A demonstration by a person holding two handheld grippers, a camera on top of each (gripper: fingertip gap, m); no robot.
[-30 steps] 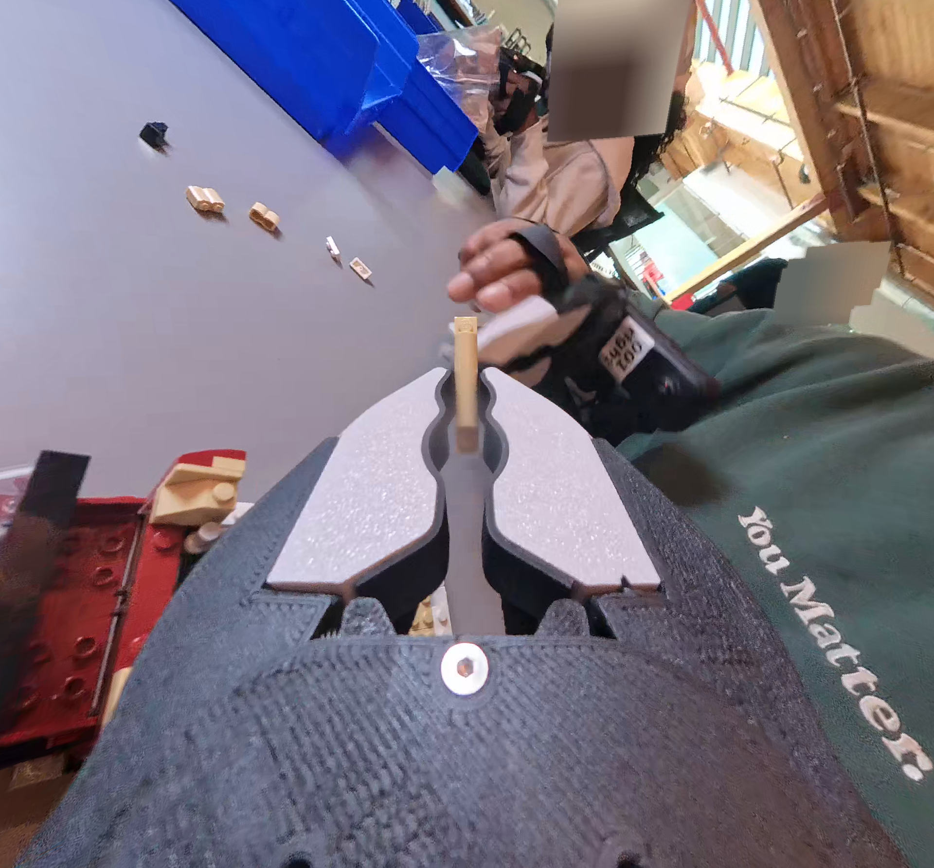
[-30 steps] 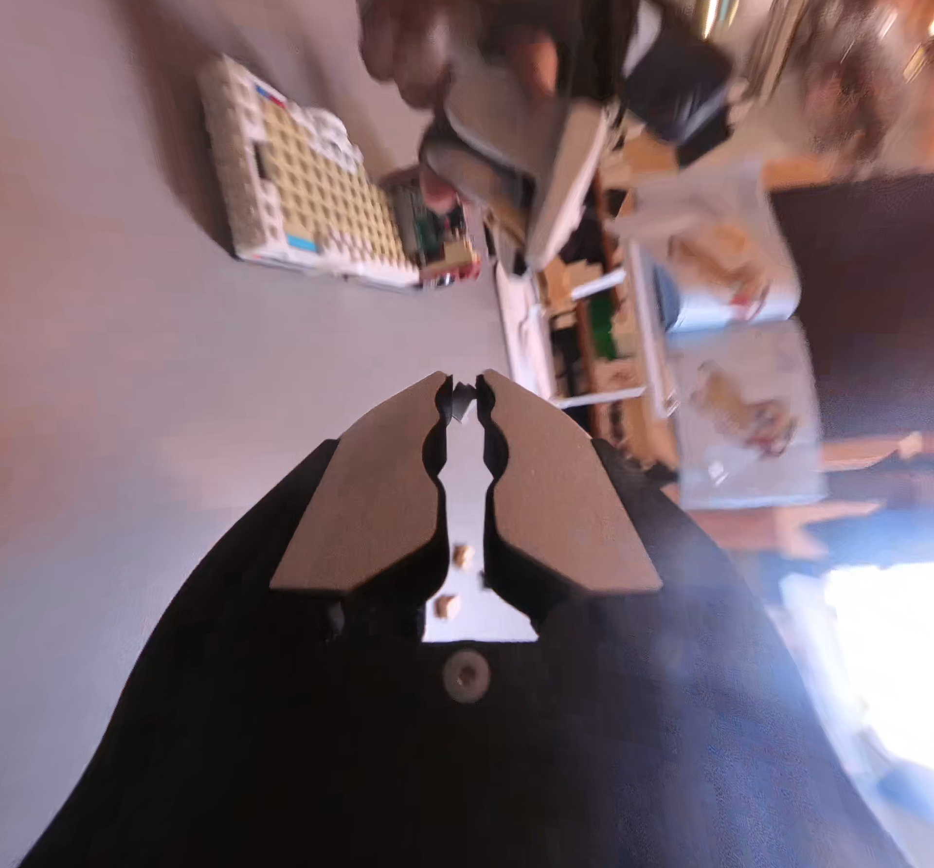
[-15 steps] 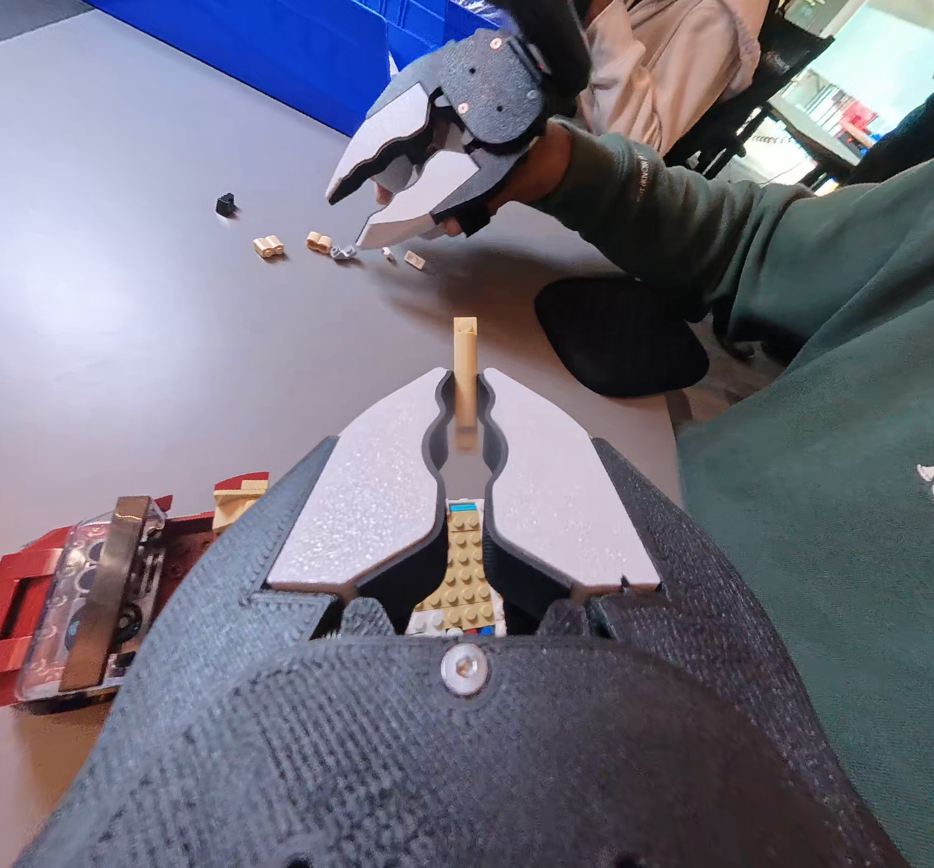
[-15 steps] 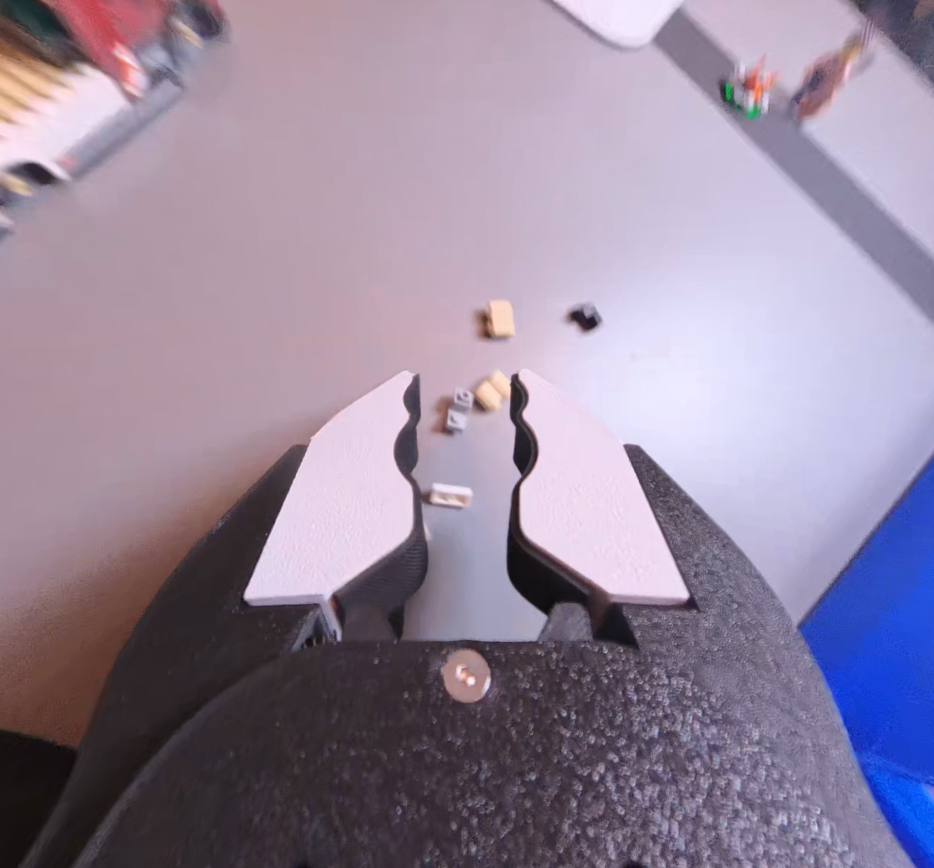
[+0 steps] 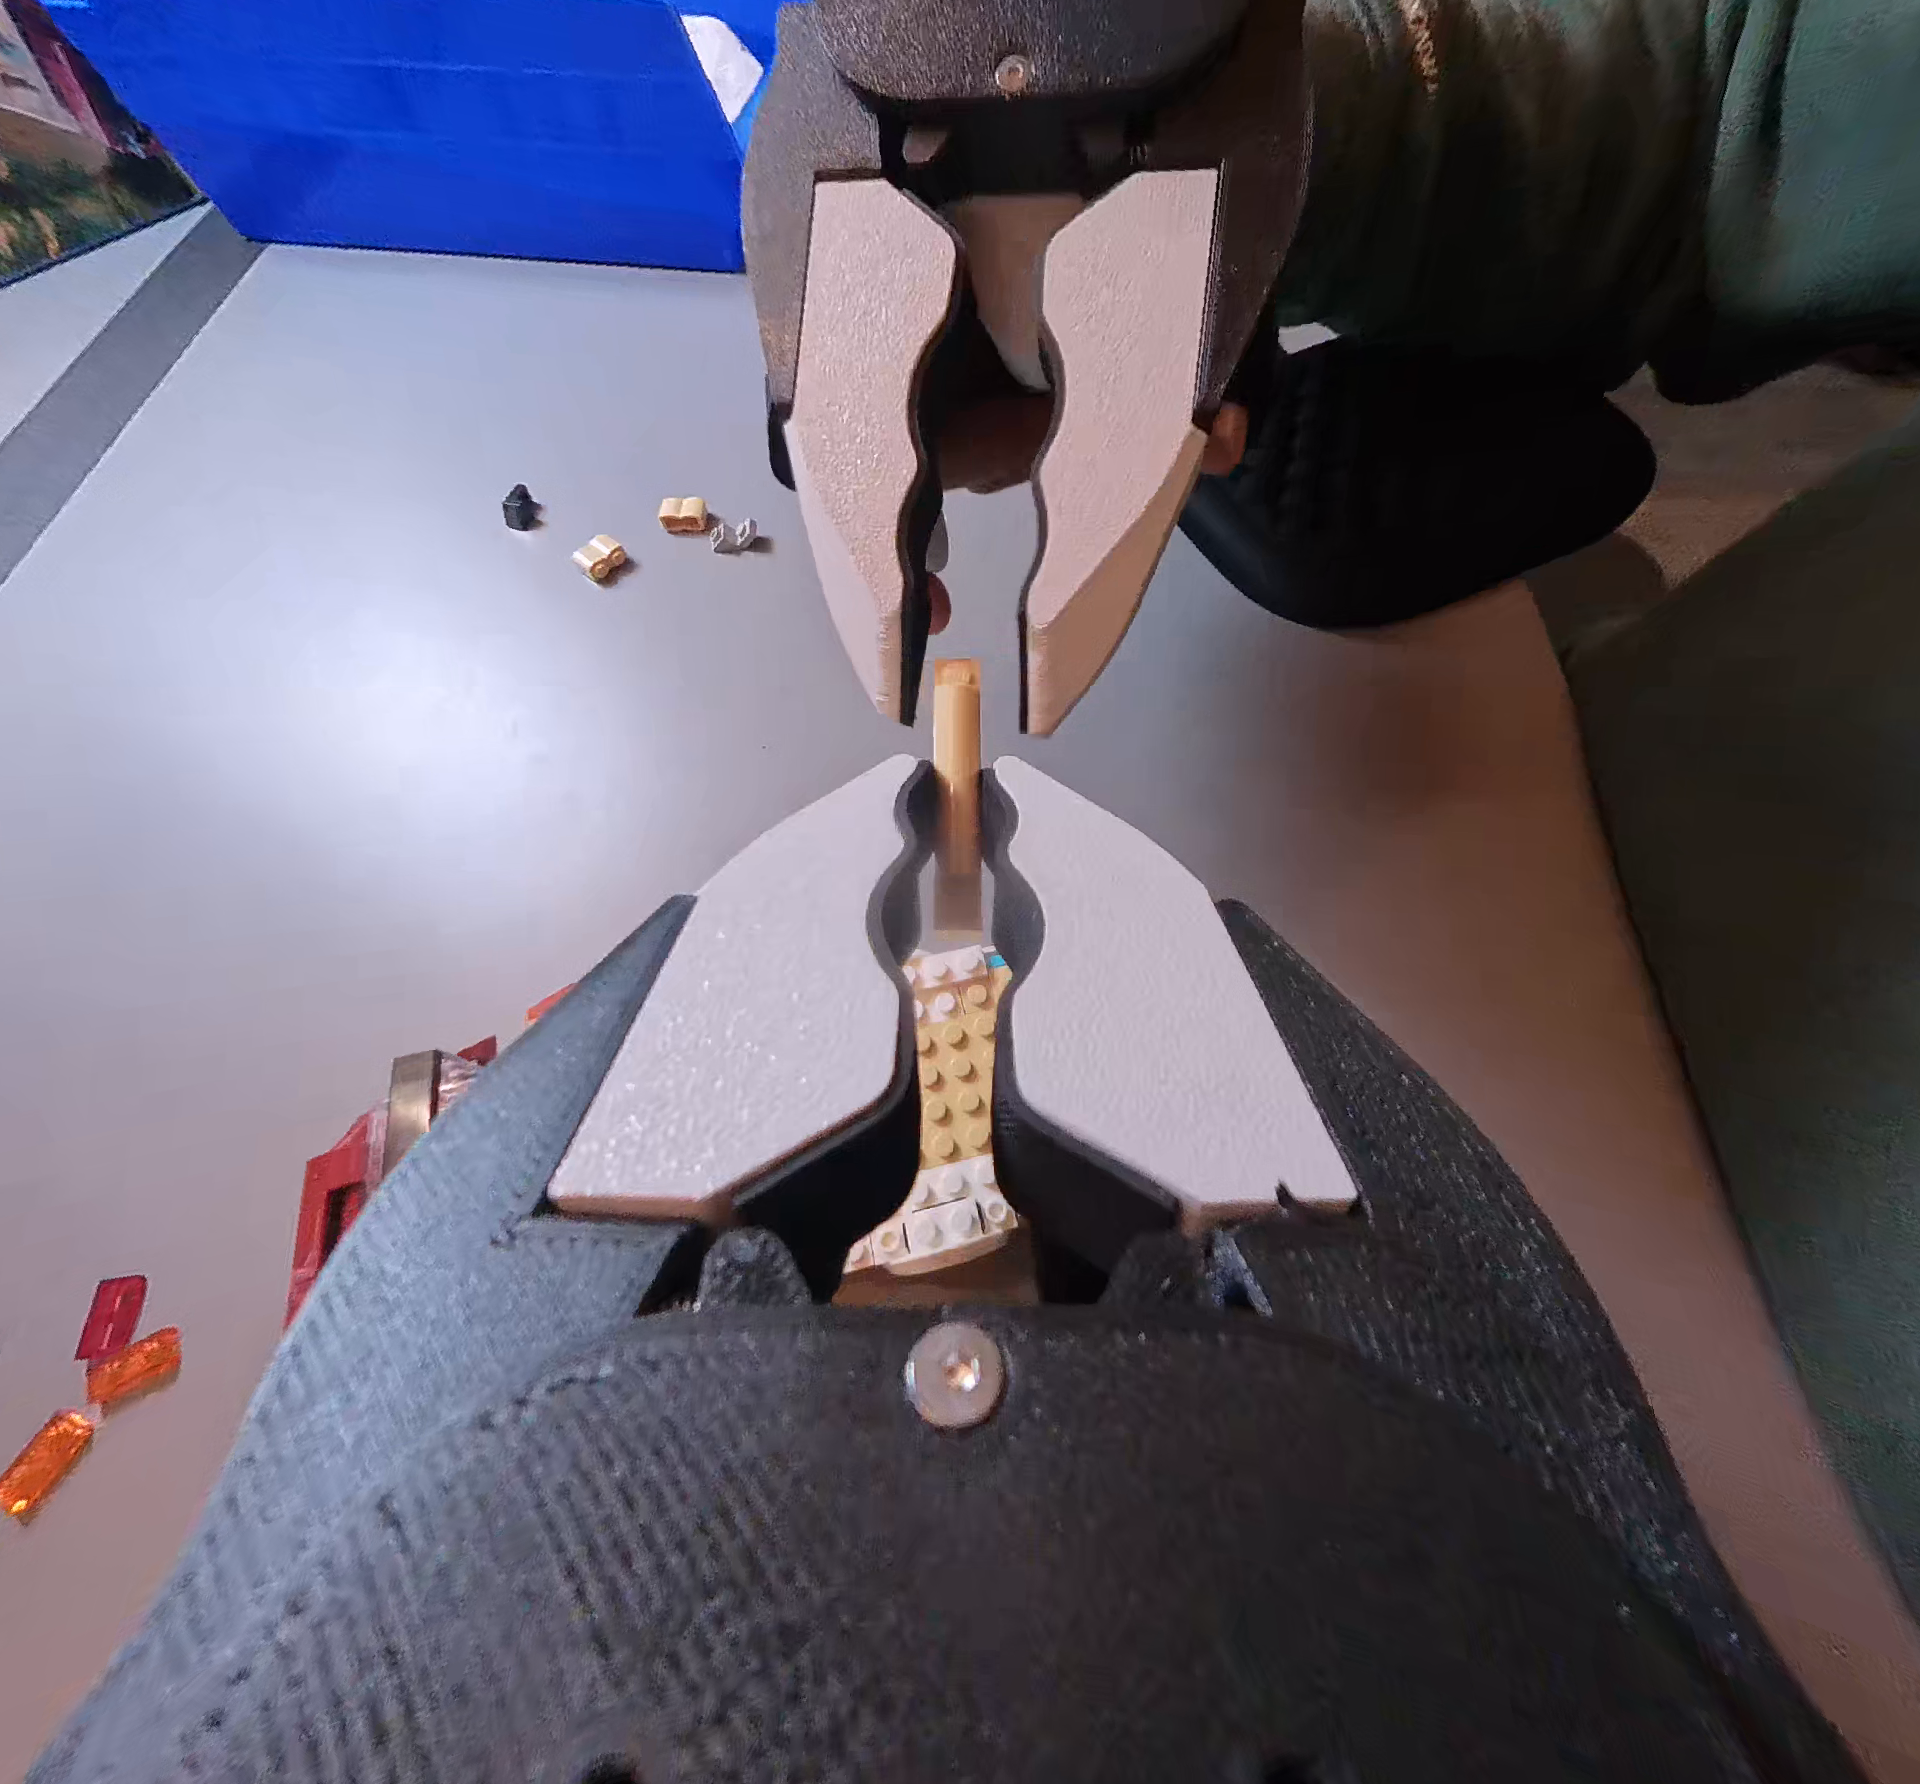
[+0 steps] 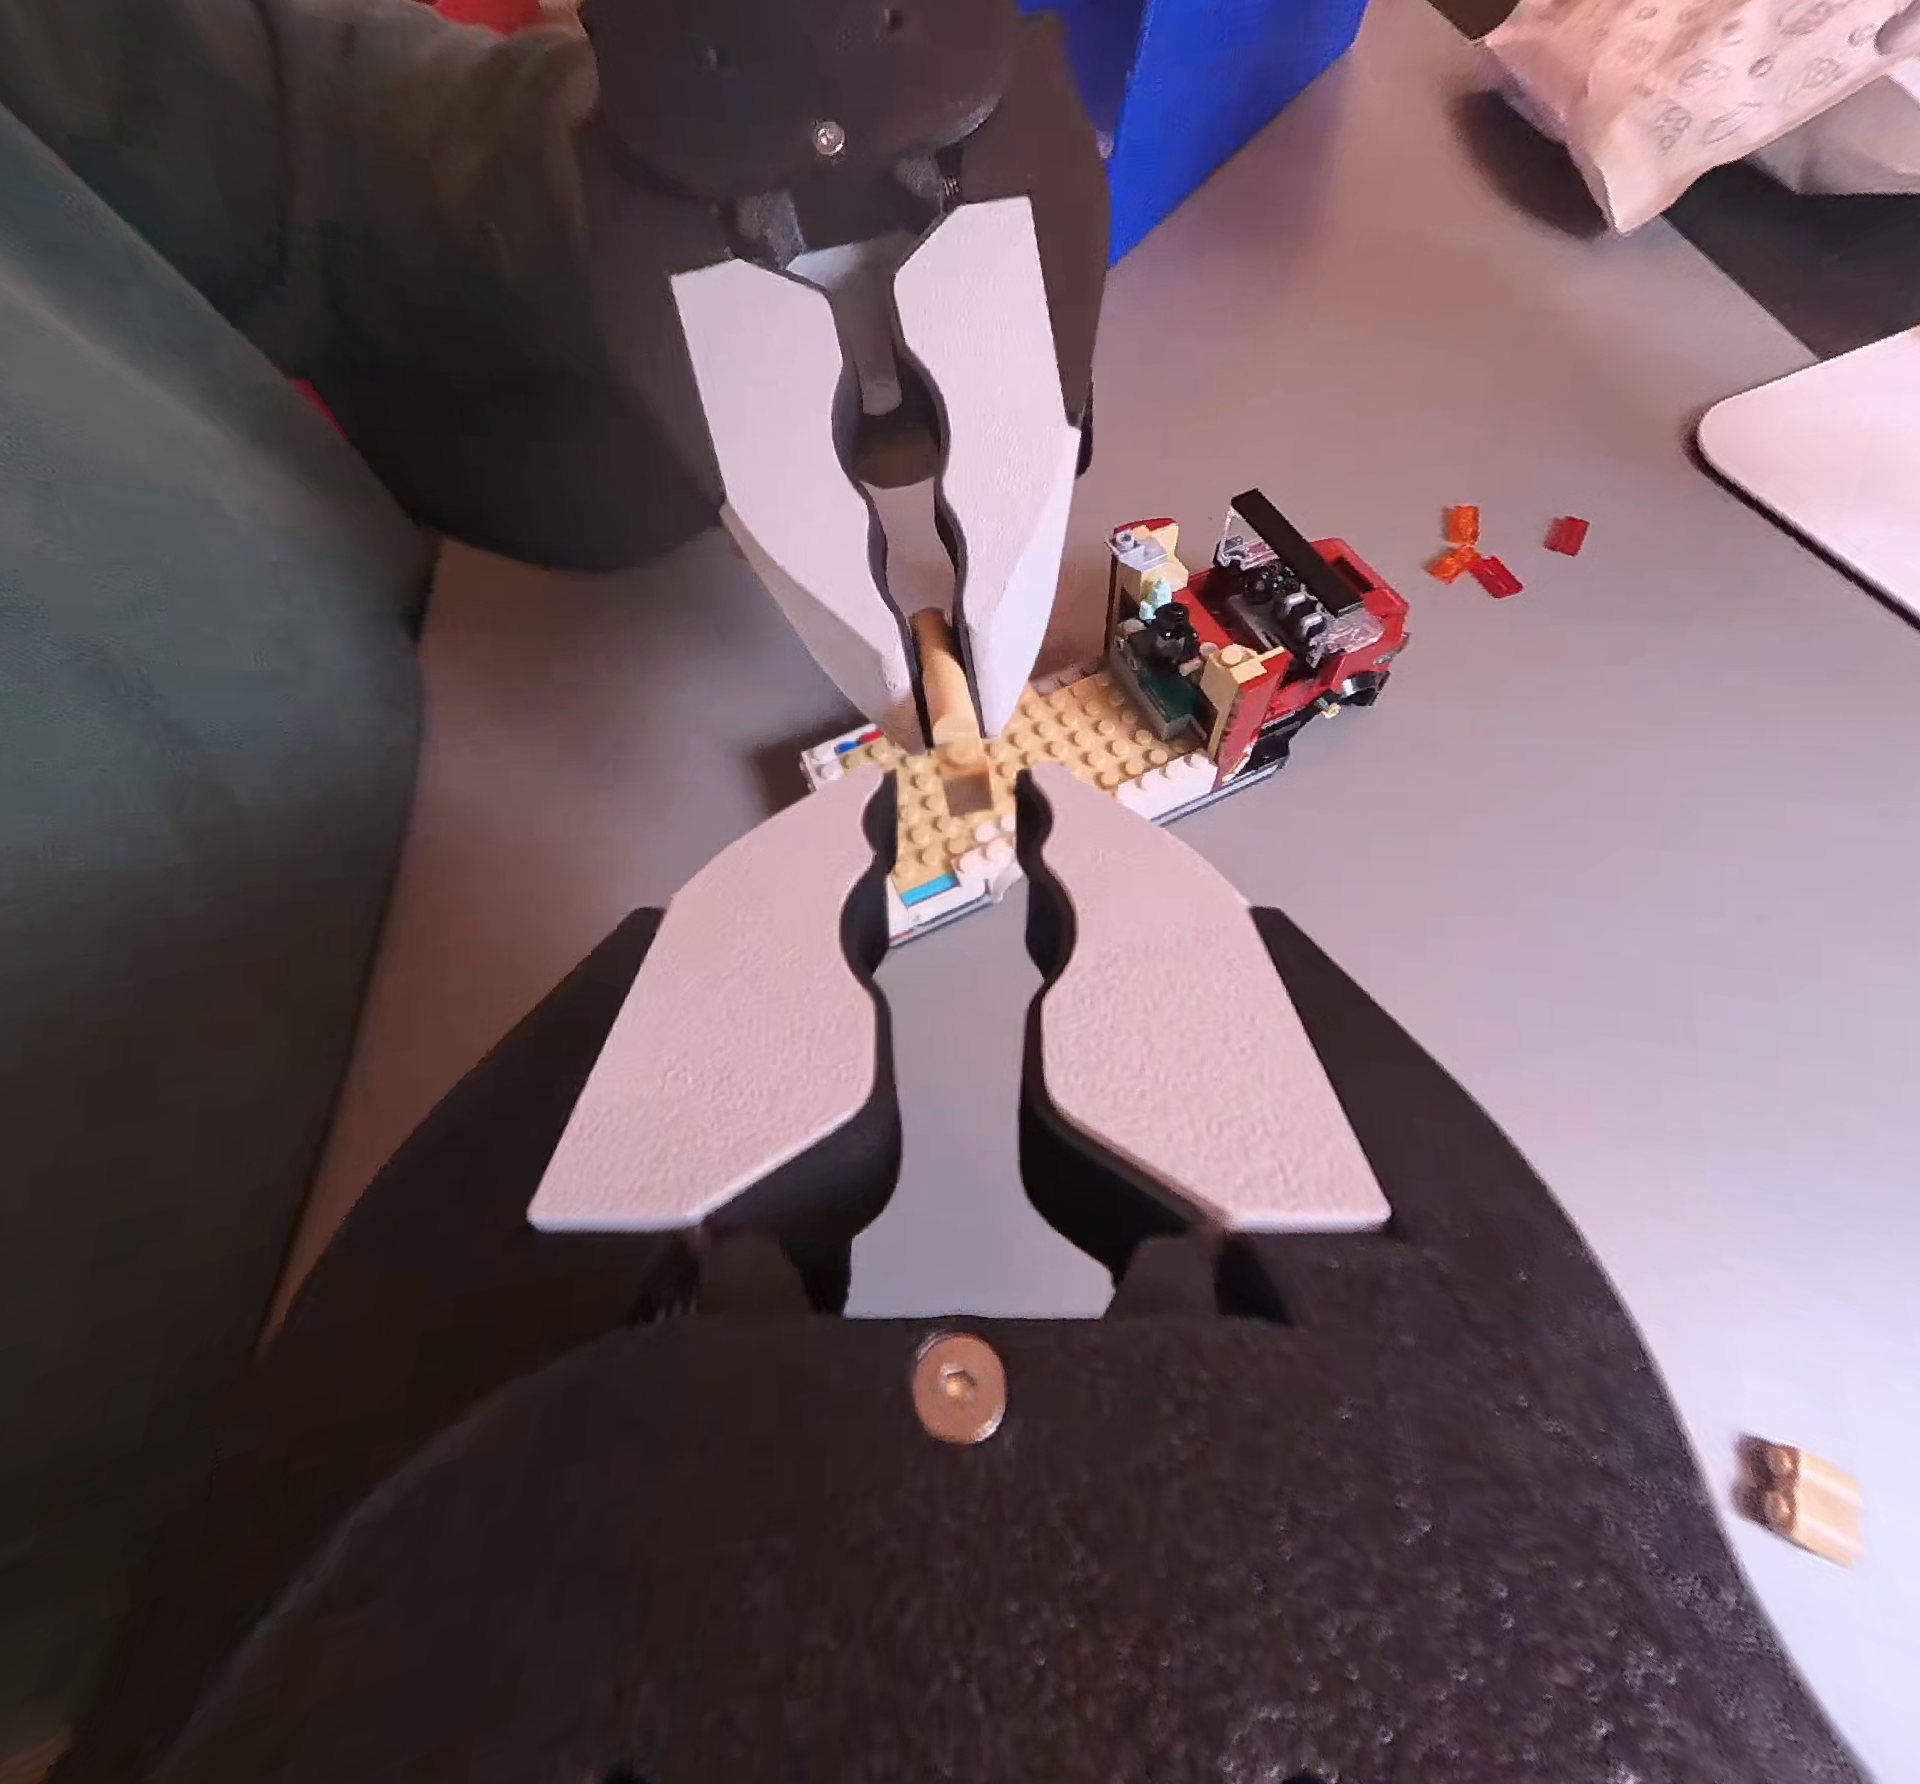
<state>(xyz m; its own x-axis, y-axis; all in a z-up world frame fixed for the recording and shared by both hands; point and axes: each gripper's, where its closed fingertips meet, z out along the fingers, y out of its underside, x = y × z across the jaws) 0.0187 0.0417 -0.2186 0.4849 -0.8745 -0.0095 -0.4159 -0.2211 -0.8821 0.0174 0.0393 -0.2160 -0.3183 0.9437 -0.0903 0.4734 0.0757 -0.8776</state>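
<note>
Left gripper (image 5: 956, 778) clamped on a slim tan plastic brick bar (image 5: 956, 747) above the grey table (image 5: 312, 747), light, stiff and slick, best gripped by its flat sides; right gripper (image 6: 951, 789) apart, tips flanking its free end untouching.

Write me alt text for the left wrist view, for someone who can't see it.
The left tongs pinch a slim tan plastic brick piece, its free end sticking up between the open fingertips of the right tongs, which point down from above without touching it. Small loose tan, grey and black pieces lie on the grey table before a blue plastic bin.
</note>
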